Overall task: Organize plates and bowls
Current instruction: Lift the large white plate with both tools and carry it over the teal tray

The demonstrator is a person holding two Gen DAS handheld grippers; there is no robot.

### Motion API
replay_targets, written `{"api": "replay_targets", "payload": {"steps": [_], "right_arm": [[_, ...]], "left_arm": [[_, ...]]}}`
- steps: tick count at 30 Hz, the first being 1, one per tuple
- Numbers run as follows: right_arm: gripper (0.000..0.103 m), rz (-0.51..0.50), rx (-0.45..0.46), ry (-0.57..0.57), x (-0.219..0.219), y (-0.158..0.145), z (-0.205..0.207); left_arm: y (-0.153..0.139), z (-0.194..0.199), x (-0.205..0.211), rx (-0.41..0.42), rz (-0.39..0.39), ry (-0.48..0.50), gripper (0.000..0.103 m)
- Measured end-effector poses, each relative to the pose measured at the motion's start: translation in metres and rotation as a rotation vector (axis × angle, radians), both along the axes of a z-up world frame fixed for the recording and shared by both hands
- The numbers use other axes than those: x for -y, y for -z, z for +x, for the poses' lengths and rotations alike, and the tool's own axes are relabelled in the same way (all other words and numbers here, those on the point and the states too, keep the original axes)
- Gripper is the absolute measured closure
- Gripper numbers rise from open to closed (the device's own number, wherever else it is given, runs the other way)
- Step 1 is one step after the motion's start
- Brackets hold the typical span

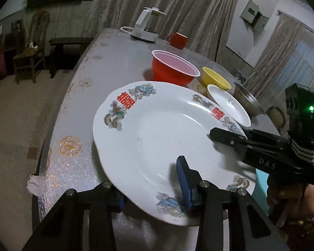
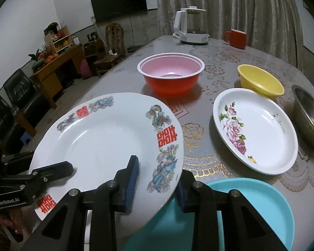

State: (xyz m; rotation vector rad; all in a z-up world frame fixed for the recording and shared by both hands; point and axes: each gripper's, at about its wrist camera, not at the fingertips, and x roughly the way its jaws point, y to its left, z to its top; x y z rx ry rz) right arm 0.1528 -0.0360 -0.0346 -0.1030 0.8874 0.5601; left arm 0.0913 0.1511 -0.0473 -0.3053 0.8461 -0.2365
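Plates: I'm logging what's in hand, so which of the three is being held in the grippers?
The large white plate with red characters, clamped at its rim by both grippers. The rose-patterned plate and the turquoise plate lie untouched on the table.

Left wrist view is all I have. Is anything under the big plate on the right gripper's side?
Observer: Yes, a turquoise plate lies below the big plate's rim.
Operator: Does the right gripper have that rim?
Observer: It has one finger above the rim, one below.
Operator: Any pattern on the small white plate?
Observer: Yes, pink roses inside it.
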Motion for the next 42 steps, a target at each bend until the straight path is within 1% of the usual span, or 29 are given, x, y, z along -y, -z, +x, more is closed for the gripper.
{"api": "replay_targets", "payload": {"steps": [3,4,8,13,18,27,34,42], "right_arm": [[0.072,-0.013,0.019,-0.007,-0.002,-0.001,-0.004],[0.072,-0.011,0.016,-0.006,-0.001,-0.001,-0.005],[0.072,0.005,0.007,0.004,0.004,0.000,-0.007],[0.072,0.011,0.002,0.008,0.008,0.001,-0.011],[0.072,0.023,0.006,0.016,0.013,-0.005,-0.017],[0.071,0.036,0.039,0.042,0.031,-0.021,-0.038],[0.071,0.027,0.044,0.080,0.053,-0.027,-0.051],[0.071,0.033,0.044,0.115,0.075,-0.028,-0.066]], "left_arm": [[-0.003,-0.002,0.002,0.011,0.017,-0.011,0.061],[-0.004,-0.003,0.004,0.021,0.035,-0.013,0.061],[-0.007,-0.006,0.007,0.037,0.059,-0.012,0.060],[-0.009,-0.011,0.012,0.049,0.071,-0.010,0.060],[-0.019,-0.018,0.016,0.085,0.097,-0.012,0.060],[-0.032,-0.031,0.033,0.121,0.109,0.019,0.060],[-0.036,-0.039,0.053,0.126,0.100,0.060,0.059],[-0.039,-0.047,0.072,0.132,0.114,0.103,0.059]]}}
